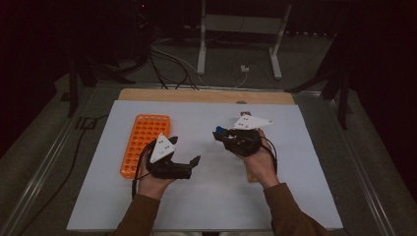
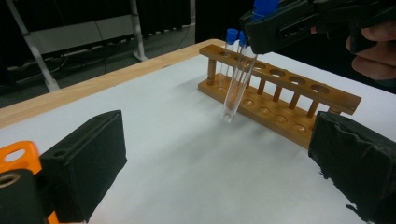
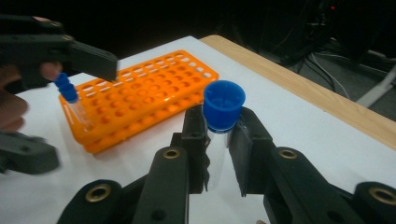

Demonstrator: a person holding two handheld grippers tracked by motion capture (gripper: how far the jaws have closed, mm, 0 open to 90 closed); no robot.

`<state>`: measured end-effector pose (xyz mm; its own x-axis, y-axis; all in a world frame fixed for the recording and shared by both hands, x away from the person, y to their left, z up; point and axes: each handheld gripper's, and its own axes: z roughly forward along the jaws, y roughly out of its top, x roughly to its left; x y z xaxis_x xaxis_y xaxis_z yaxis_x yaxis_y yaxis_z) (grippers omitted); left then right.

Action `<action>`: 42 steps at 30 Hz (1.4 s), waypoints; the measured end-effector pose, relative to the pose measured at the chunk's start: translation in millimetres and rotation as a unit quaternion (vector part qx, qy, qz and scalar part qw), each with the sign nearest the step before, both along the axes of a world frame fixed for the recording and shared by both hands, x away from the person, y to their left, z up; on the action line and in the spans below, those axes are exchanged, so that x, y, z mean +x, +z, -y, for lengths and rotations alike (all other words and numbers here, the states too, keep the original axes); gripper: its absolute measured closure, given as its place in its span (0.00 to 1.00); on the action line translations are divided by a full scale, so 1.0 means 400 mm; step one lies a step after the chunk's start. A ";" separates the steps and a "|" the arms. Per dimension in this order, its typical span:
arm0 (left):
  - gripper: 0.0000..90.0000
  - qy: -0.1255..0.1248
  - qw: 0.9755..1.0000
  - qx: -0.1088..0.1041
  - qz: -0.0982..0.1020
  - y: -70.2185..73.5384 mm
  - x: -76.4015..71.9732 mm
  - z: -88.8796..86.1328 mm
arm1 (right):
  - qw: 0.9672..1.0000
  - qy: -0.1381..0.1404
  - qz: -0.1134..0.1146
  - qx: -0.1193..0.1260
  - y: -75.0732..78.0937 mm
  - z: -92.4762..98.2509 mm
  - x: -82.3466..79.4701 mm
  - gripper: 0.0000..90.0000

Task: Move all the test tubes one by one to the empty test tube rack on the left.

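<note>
Right gripper [image 3: 218, 154]: jaws pinched on a clear test tube [image 3: 215, 161] just under its blue cap [image 3: 224, 105], tube held upright-ish, slightly tilted. In the left gripper view the same tube [image 2: 236, 88] hangs from the right gripper [image 2: 261, 35], lower end just above or barely at the white sheet, right in front of the wooden rack [image 2: 280, 95]; cannot tell if the tip touches. Two more blue-capped tubes stand in the wooden rack's end holes behind it.

Left gripper [image 1: 184, 164]: jaws spread wide, nothing between them. In the left gripper view its two black pads [image 2: 84, 163] sit far apart at the frame edges with bare sheet between. In the right gripper view the left gripper [image 3: 70, 51] shows at the left, jaws apart, beside the orange rack [image 3: 144, 95].

Surface: white sheet [image 1: 206, 196] over a wooden tabletop [image 1: 206, 96], wood edge visible at the far side. Orange rack [image 1: 145, 142] lies flat on the sheet's left part, many holes, with one blue-capped tube [image 3: 70, 100] standing at its near corner in the right gripper view. Room is dark; cables [image 1: 167, 64] on the floor and a white frame stand [image 1: 241, 29] beyond the table.

Held tube sits in the right jaws, well apart from the left jaws; the left gripper rests just beside the orange rack's near right edge. Both hands [image 1: 260, 162] grip from below, brown sleeves [image 1: 290, 211].
</note>
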<state>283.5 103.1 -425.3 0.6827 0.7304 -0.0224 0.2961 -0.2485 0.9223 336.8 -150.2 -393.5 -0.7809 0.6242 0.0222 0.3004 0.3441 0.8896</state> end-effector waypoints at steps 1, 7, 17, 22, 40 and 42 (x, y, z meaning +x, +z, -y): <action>0.07 0.001 1.000 0.002 -0.001 -0.001 0.002 0.006 | 1.000 0.002 -0.001 0.000 0.000 -0.003 -0.001 0.85; 0.20 -0.002 1.000 0.007 -0.004 -0.006 0.012 0.041 | 1.000 0.015 -0.005 0.004 -0.001 -0.018 -0.010 0.85; 0.61 -0.026 0.999 0.028 -0.003 -0.013 0.033 0.078 | 0.999 0.030 -0.013 0.003 -0.006 -0.034 -0.021 0.85; 0.72 -0.026 0.999 0.033 0.000 -0.017 0.037 0.091 | 0.999 0.038 -0.014 0.004 -0.004 -0.045 -0.026 0.85; 0.87 -0.034 0.999 0.036 -0.006 -0.019 0.043 0.087 | 0.998 0.047 -0.029 0.020 -0.011 -0.045 -0.020 0.64; 0.87 -0.027 0.999 0.029 -0.011 -0.016 0.042 0.084 | 0.998 0.046 -0.030 0.027 -0.012 -0.034 -0.016 0.58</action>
